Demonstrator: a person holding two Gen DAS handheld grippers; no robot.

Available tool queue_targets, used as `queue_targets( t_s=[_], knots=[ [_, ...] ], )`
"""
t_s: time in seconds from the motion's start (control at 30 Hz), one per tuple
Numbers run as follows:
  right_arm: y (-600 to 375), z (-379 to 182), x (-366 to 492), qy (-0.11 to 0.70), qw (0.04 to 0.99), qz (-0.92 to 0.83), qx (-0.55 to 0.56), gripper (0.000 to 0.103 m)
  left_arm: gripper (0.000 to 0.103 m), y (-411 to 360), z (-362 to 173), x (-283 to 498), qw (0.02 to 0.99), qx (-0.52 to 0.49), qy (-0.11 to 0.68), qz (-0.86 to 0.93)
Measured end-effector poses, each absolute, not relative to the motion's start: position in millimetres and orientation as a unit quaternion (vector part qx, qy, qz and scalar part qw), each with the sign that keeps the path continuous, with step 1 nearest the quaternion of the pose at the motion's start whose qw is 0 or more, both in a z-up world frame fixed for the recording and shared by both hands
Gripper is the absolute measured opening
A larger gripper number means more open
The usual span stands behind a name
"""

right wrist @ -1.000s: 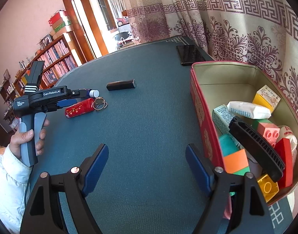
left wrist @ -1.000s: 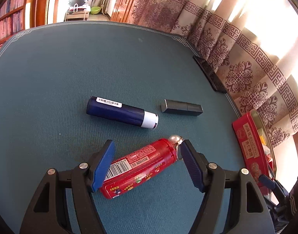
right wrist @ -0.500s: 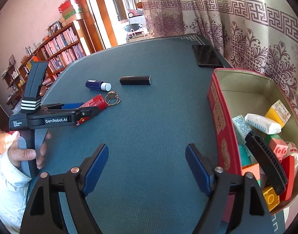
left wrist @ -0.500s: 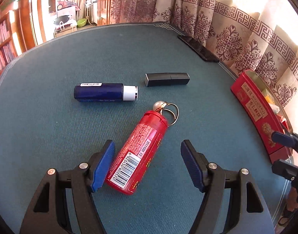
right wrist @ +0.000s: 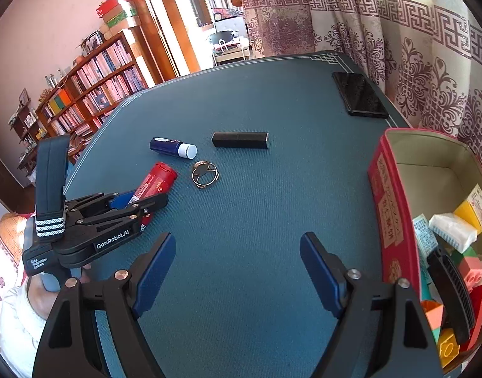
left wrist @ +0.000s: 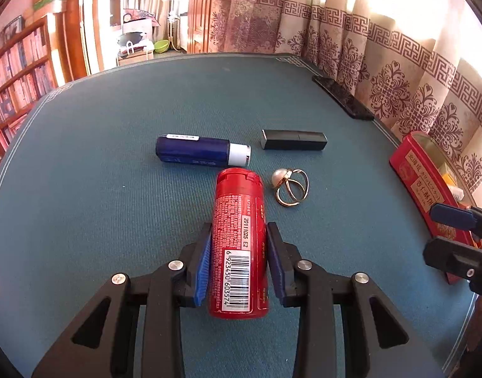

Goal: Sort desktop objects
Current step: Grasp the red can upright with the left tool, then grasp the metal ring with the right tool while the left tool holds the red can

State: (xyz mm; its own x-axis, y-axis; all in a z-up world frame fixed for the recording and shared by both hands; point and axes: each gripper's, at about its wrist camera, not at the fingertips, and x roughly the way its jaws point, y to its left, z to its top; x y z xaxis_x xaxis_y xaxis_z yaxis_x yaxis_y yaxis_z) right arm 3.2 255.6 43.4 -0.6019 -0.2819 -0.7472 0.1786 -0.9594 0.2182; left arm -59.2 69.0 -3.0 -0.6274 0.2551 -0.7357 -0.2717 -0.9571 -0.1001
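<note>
Left gripper [left wrist: 239, 258]: its jaws are closing on the red cylindrical container [left wrist: 239, 245], which lies on the counter [left wrist: 83, 189] between the blue pads [left wrist: 202, 267]. Both pads now sit against its sides near the barcode end. A second ago the jaws stood wide with the container lying crosswise between them; it now runs lengthwise, cap end toward 12 o'clock. Judgement: the grasp is being made; the lift has not begun.

Right gripper [right wrist: 238, 267]: jaws stand wide apart with nothing between them, over bare counter.

Other items, left wrist view, taken from the container's cap:
- blue tube with white cap [left wrist: 203, 154], at 11 o'clock, just beside the cap.
- pearl ring [left wrist: 289, 187], at 3 o'clock, apart.
- black rectangular case [left wrist: 293, 139], at 1 o'clock.
- phone [left wrist: 343, 97], at the far edge, 1 o'clock.

Red tin [right wrist: 395, 208], 3 o'clock in the right wrist view, already holds blocks and small boxes; likely destination.
</note>
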Motion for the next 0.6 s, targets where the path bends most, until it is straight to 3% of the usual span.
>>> queue_targets(
  t_s=[0.37, 0.6],
  knots=[
    [204, 29, -46, 0.027, 0.129, -0.901, 0.413, 0.083, 0.035, 42, 7, -55, 0.131, -0.393, -0.043, 0.909],
    [190, 13, -71, 0.039, 0.153, -0.894, 0.419, 0.072, 0.035, 40, 4, -58, 0.128, -0.399, -0.055, 0.906]
  ],
)
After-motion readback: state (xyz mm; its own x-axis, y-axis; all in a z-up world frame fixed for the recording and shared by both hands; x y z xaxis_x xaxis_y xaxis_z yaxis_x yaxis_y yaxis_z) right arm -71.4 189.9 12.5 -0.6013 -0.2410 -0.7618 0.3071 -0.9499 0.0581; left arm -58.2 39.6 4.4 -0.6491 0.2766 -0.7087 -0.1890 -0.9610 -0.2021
